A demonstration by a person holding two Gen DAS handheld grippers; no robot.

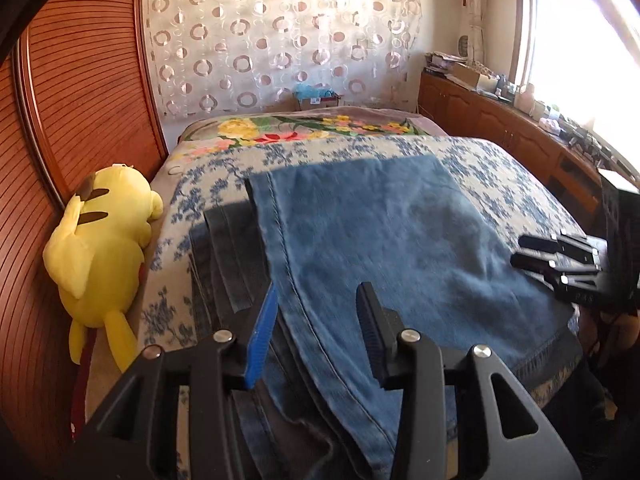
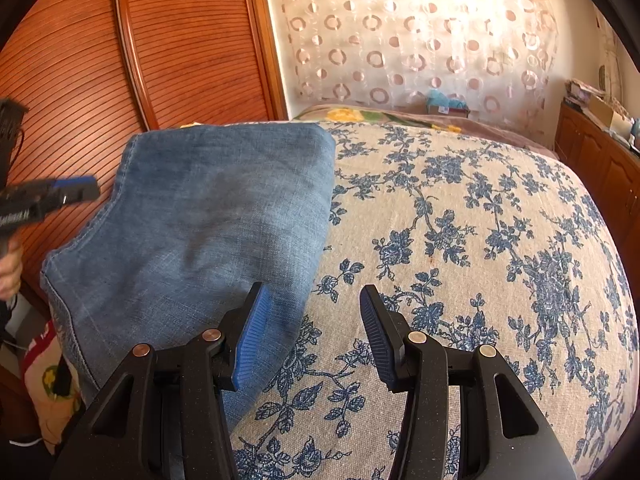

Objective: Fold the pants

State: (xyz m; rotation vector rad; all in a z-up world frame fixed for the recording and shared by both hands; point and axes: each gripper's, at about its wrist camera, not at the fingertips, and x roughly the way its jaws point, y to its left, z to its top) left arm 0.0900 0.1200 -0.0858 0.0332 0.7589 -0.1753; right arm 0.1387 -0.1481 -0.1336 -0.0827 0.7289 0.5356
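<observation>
Folded blue jeans (image 1: 380, 232) lie flat on the flowered bedspread (image 1: 500, 184), partly over a stack of dark folded cloth (image 1: 228, 256). My left gripper (image 1: 319, 288) hangs just above the near left seam of the jeans, open, and its pads press on nothing. In the right wrist view the jeans (image 2: 216, 216) fill the left half of the bed. My right gripper (image 2: 313, 288) stands open over their right edge and the bare bedspread (image 2: 460, 240), holding nothing. Each gripper shows in the other's view: the right gripper (image 1: 556, 256) at the jeans' right side, the left gripper (image 2: 76, 188) at far left.
A yellow plush toy (image 1: 100, 248) lies between the bed and the wooden wardrobe (image 1: 80, 80). A floral blanket (image 1: 300, 126) covers the far end of the bed. Low wooden cabinets (image 1: 500, 128) with clutter run under the window on the right. A hand (image 2: 10, 272) shows at left.
</observation>
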